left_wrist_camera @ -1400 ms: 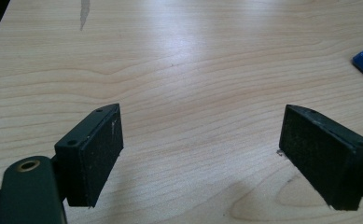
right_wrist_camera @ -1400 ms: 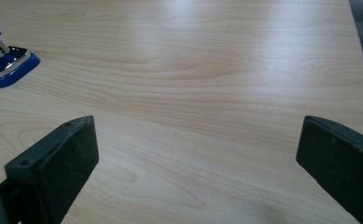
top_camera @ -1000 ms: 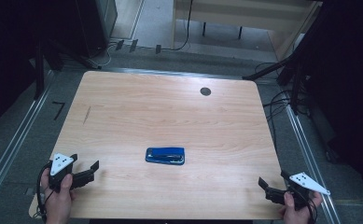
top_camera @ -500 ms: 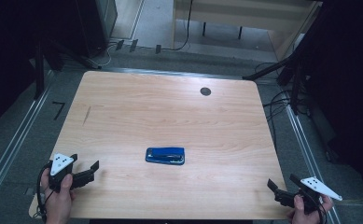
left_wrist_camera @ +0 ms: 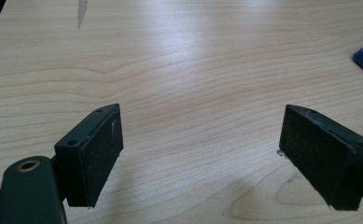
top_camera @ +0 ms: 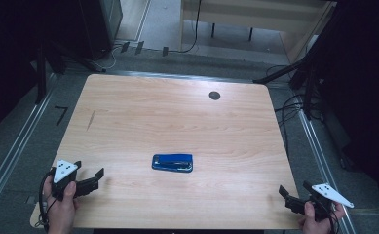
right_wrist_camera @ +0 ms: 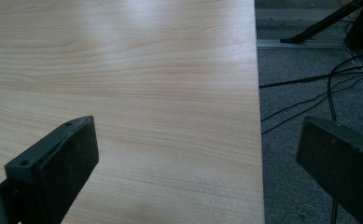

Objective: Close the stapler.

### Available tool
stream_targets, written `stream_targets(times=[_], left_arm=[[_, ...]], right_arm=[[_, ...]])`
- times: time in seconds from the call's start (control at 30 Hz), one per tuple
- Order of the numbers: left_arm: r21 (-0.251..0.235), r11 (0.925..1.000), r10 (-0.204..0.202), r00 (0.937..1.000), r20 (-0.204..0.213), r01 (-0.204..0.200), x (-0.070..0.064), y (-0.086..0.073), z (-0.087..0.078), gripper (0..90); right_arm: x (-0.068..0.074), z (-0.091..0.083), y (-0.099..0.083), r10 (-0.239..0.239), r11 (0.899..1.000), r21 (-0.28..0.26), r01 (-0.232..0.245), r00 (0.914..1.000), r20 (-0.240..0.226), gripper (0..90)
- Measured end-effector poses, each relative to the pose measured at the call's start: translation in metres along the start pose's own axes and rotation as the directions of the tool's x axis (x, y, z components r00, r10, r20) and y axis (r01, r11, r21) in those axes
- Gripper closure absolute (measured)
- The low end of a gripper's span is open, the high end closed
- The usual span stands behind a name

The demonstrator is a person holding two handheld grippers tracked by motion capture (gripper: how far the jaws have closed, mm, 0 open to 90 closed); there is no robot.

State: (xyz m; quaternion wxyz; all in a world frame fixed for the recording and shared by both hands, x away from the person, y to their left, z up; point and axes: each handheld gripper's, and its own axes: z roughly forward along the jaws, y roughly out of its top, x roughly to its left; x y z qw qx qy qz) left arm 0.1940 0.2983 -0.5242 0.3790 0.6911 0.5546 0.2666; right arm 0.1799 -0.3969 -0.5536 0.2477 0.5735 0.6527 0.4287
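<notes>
Mid-table: blue stapler [top_camera: 172, 162] | between left gripper [top_camera: 95, 178], right gripper [top_camera: 285, 195] | both agape, empty

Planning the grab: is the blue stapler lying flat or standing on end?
Lying flat. The blue stapler rests lengthwise on the table, long side across the high view, touching neither gripper.

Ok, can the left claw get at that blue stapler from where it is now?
Probably yes. The left claw is open at the table's near left corner, and only bare wood lies between it and the blue stapler lying flat mid-table.
</notes>
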Motion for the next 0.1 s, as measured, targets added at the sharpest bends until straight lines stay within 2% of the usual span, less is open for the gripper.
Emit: stream_targets(times=[0.1], left_arm=[[0.003, 1.0000, -0.001, 1.0000, -0.002, 0.001, -0.0005, 0.0002, 0.0008, 13.6]], right_arm=[[0.0003, -0.0002, 0.0000, -0.002, 1.000, -0.003, 0.002, 1.0000, 0.003, 0.0]])
